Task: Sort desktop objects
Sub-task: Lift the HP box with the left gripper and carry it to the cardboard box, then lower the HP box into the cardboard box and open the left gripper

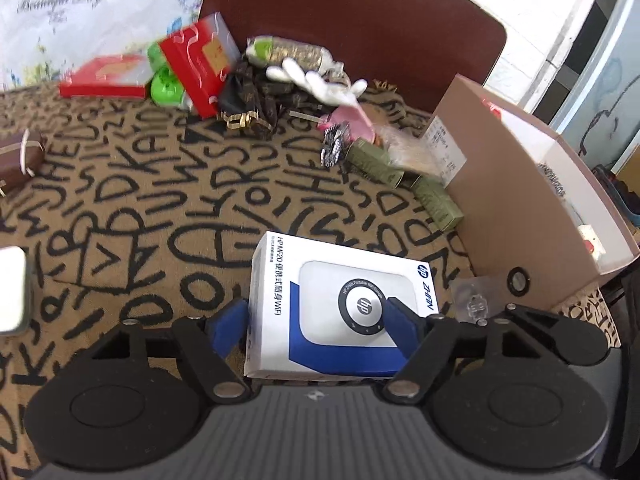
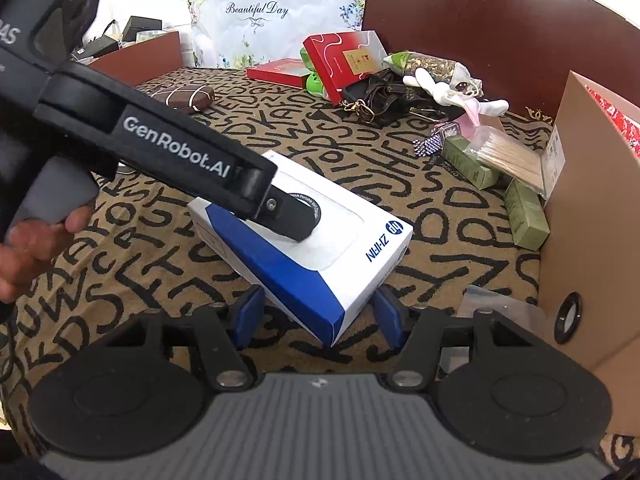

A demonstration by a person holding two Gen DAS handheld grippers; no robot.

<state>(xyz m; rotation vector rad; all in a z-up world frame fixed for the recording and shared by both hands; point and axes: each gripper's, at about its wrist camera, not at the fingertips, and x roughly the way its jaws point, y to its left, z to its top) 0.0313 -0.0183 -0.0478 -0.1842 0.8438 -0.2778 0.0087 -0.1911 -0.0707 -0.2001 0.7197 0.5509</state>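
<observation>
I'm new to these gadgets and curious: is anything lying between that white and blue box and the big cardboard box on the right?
Little visible does. Between the white and blue box and the cardboard box lies mostly bare patterned cloth. Two green cartons lie farther back against the cardboard wall, and a clear plastic packet lies near its corner.

— What's the box like?
— A white-and-blue HP box (image 2: 316, 248), closed, with a round grey device printed on its lid.
— And where is it?
— Near the front of the letter-patterned cloth (image 2: 420, 216), one end raised.

bright daylight | soft shadows | fisheye edge warp | slight blur
</observation>
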